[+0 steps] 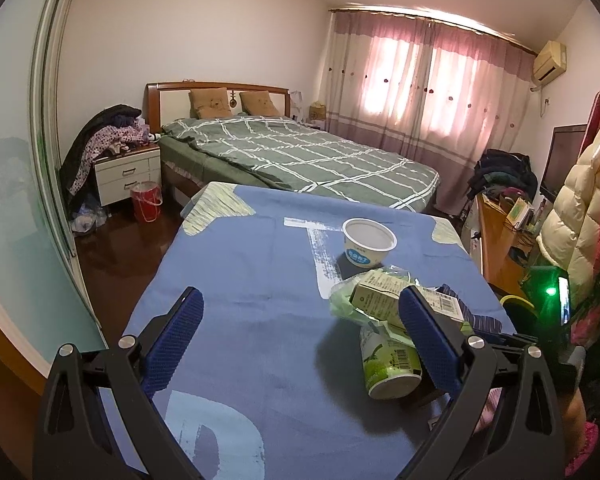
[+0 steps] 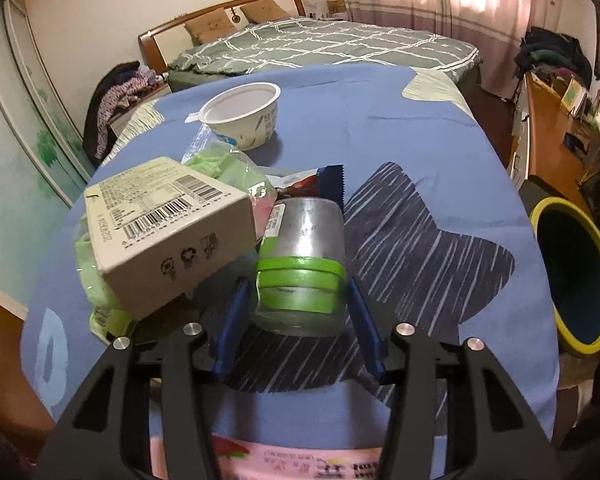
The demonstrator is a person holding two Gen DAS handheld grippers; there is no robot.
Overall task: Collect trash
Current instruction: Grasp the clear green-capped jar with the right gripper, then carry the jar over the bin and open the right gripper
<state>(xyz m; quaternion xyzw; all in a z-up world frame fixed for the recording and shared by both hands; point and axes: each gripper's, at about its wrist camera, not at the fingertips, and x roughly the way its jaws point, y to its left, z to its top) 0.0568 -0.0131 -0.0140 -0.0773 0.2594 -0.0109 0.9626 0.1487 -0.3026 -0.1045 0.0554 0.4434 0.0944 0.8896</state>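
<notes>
On the blue tablecloth (image 2: 400,120) lies a green-labelled cup (image 2: 300,272) on its side. My right gripper (image 2: 298,316) is shut on it, one blue pad against each side near its base. A beige carton (image 2: 168,232) leans on a crumpled green bag (image 2: 224,164) just left of the cup. An upright white cup (image 2: 244,116) stands farther back, and a dark snack wrapper (image 2: 324,180) lies behind the green cup. My left gripper (image 1: 300,320) hovers open over bare cloth. The green cup (image 1: 392,364) and carton (image 1: 376,296) sit by its right finger (image 1: 428,344), and the white cup (image 1: 369,240) is beyond.
A yellow-rimmed dark bin (image 2: 572,280) stands off the table's right edge. A pink packet (image 2: 300,460) lies at the near edge. Beyond the table are a bed (image 1: 300,152), a nightstand (image 1: 126,174) with a red bucket (image 1: 146,200), and a cluttered desk (image 1: 500,224) at right.
</notes>
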